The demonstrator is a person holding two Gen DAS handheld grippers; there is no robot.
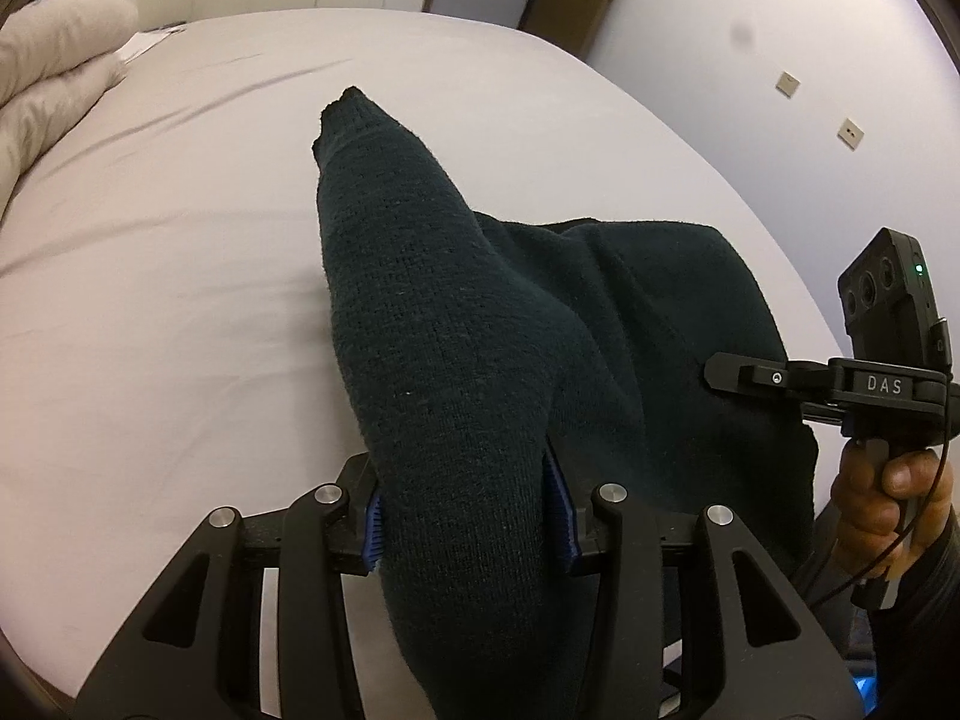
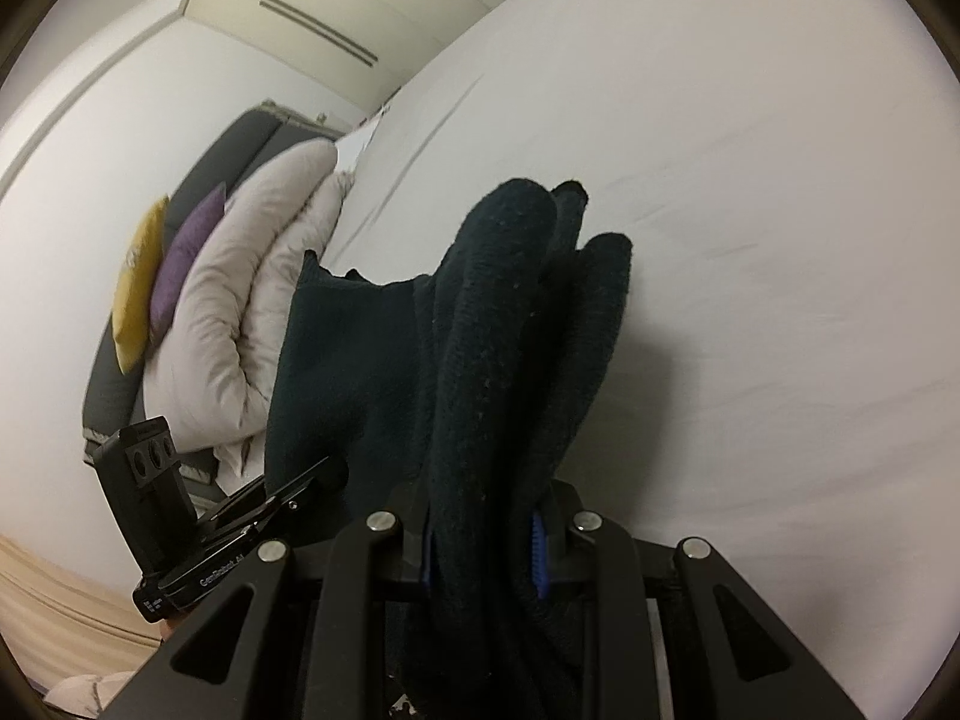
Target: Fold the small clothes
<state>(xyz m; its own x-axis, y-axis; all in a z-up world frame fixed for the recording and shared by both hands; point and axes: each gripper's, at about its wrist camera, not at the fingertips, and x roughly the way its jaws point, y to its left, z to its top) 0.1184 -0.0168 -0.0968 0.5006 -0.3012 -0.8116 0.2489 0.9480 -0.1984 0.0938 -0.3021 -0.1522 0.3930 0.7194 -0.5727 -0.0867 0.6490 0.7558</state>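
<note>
Dark green knit, the garment [image 1: 456,324] hangs between us above the pale bed sheet [image 1: 180,252], its long fold running from lower centre toward upper centre of the frame. Our left gripper [image 1: 465,516] and right gripper [image 2: 483,552] each clamp a bunch of it, so we judge the next lay-down goes forward.

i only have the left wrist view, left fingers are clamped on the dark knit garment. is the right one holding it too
Observer: Yes. In the right wrist view the right gripper is shut on the dark knit garment, with bunched folds between its blue pads.
Operator: how many layers there
Observer: Several rolled folds stick up past the fingers; I cannot count them exactly.
Operator: anything beyond it on that side
Observer: A folded pale duvet lies at the head of the bed, with a yellow cushion and a purple cushion behind it.
</note>
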